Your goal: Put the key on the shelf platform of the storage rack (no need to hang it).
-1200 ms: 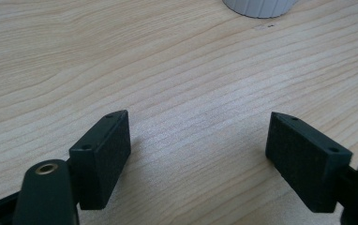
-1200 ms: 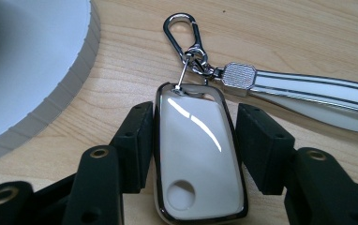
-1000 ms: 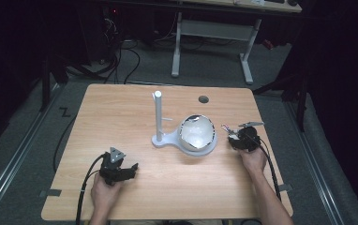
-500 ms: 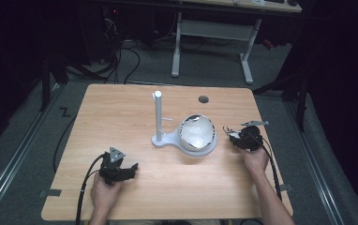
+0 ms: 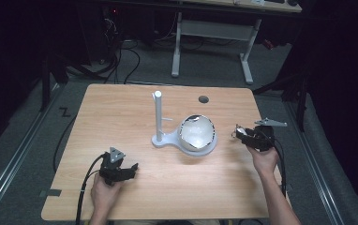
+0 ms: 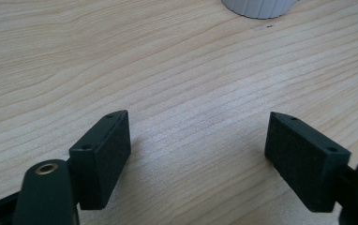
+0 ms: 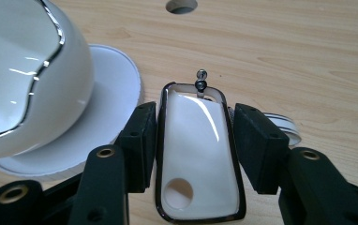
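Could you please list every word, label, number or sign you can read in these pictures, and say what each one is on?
None: no readable text in any view.
The white piece clamped in the right hand-held gripper is plain and glossy.
The white bowl-shaped shell, its stand and the wooden table carry no markings.
The left hand-held gripper pads are unmarked.

A light wooden table (image 5: 121,112) with a white stand on it

The table is seen with rounded corners, pale grain and a small round hole (image 5: 203,99) near its far edge. A white stand (image 5: 167,139) is set near the middle: a flat round base (image 7: 103,123) rests on the wood, an upright post (image 5: 158,115) is raised at its left end, and a glossy white dome-shaped piece (image 5: 197,132) is carried on its right end.
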A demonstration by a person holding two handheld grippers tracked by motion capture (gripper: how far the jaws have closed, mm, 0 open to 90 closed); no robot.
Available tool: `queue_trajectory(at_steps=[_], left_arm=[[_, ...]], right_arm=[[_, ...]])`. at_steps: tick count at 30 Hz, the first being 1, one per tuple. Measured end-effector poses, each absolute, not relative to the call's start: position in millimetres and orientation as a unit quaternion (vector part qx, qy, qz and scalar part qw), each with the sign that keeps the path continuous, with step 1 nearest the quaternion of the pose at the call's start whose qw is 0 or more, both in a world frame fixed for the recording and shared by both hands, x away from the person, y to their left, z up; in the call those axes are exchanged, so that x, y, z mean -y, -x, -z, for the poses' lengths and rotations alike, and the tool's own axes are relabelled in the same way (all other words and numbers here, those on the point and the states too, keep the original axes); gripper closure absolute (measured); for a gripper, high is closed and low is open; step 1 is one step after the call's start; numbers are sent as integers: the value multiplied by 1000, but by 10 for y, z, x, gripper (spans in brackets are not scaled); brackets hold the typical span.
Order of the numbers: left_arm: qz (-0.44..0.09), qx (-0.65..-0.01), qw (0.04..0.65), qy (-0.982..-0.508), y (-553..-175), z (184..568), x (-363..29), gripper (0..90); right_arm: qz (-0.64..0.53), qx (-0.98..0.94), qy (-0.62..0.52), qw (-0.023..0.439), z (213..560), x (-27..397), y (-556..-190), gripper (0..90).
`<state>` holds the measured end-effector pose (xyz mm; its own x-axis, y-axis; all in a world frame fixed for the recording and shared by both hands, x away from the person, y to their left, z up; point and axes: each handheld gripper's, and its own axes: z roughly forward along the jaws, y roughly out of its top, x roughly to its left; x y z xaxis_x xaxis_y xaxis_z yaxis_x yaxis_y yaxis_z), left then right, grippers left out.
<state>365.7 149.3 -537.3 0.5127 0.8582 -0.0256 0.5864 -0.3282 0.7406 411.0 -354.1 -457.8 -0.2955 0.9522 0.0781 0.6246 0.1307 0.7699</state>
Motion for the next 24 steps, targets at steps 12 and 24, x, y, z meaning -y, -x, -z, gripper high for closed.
queue_trajectory(at_steps=[12,24], left_arm=[[-191,-456,358,-792,-3657,5374,-1491,230],[-193,-456,356,-793,-3656,5374,-1486,231]], right_arm=[[-401,-710,-533,224,4379,3572,-3955,517],[-425,-717,-505,227,4209,3550,-3731,516]])
